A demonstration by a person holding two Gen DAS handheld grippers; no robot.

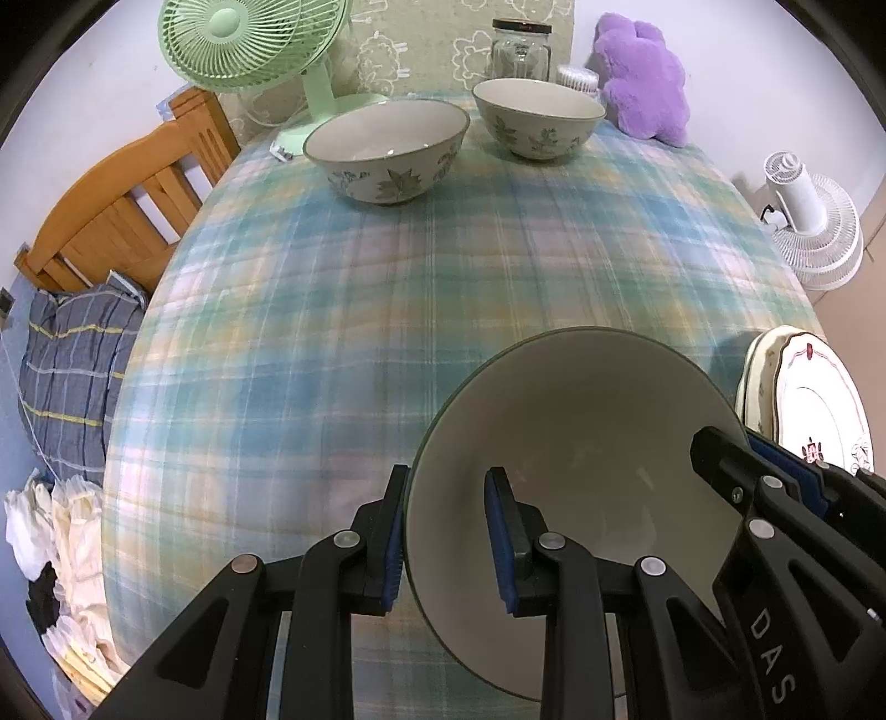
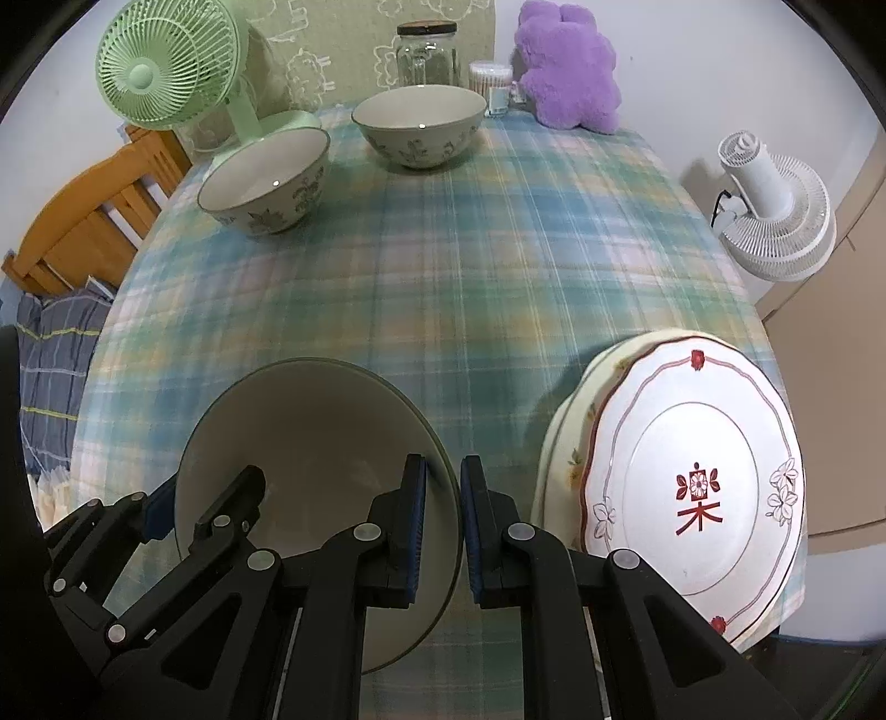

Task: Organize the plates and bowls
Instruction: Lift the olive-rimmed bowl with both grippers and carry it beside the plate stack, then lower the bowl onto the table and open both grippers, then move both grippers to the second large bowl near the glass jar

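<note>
A large cream bowl with a dark green rim sits near the table's front edge. My left gripper straddles its left rim, one finger outside and one inside, with a gap to the rim. My right gripper straddles its right rim, jaws close around it. The right gripper also shows in the left wrist view. Two leaf-patterned bowls stand at the far end. A stack of plates lies at the front right, topped by a white plate with a red character.
A plaid cloth covers the table. At the back stand a green fan, a glass jar and a purple plush. A wooden chair is at the left, a white fan at the right.
</note>
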